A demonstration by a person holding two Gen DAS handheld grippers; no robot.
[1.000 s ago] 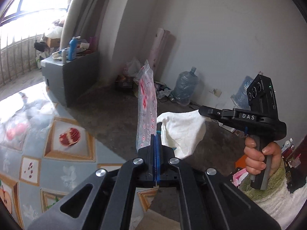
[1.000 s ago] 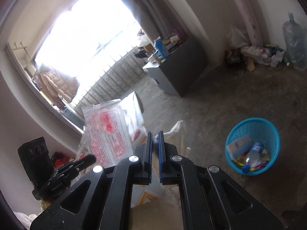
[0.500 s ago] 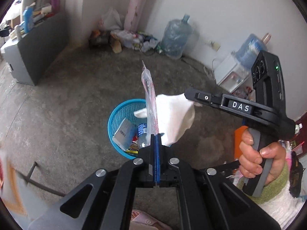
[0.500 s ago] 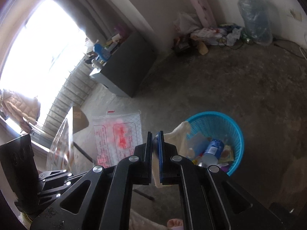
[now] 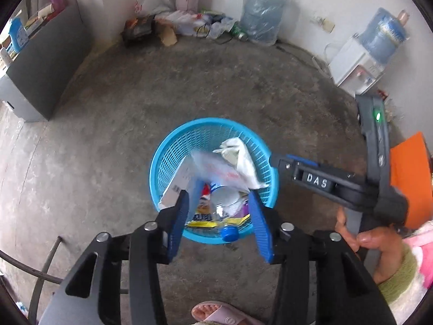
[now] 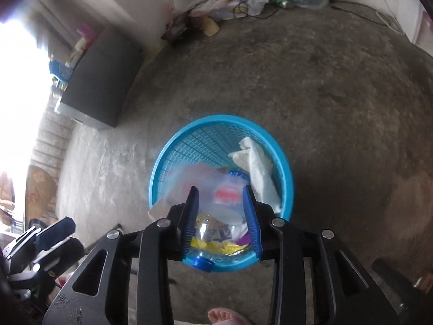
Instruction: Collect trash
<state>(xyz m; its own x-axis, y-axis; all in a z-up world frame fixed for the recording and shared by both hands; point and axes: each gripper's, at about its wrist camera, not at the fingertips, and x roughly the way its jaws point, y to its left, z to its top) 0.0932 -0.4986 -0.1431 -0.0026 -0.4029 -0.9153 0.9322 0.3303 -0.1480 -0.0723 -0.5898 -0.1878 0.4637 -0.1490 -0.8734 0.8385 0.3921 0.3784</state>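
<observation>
Down in the round blue mesh plastic basket (image 5: 162, 159) lie a crumpled white tissue (image 5: 242, 159), a clear plastic bag with red print (image 5: 216, 166), blurred, a clear plastic bottle with a blue cap (image 5: 226, 208) and a white carton (image 5: 178, 184). Both grippers hang above its near rim, jaws spread wide and holding nothing: the left gripper (image 5: 219, 216) and the right gripper (image 6: 220, 216). The basket stands alone on bare grey concrete floor (image 5: 216, 81). Far left is a dark grey cabinet (image 5: 46, 65); along the far wall, a litter pile (image 5: 189, 24) and a large water jug (image 5: 261, 13); far right, a white water dispenser (image 5: 360, 65). A pink slipper (image 5: 216, 312) shows nearest.
</observation>
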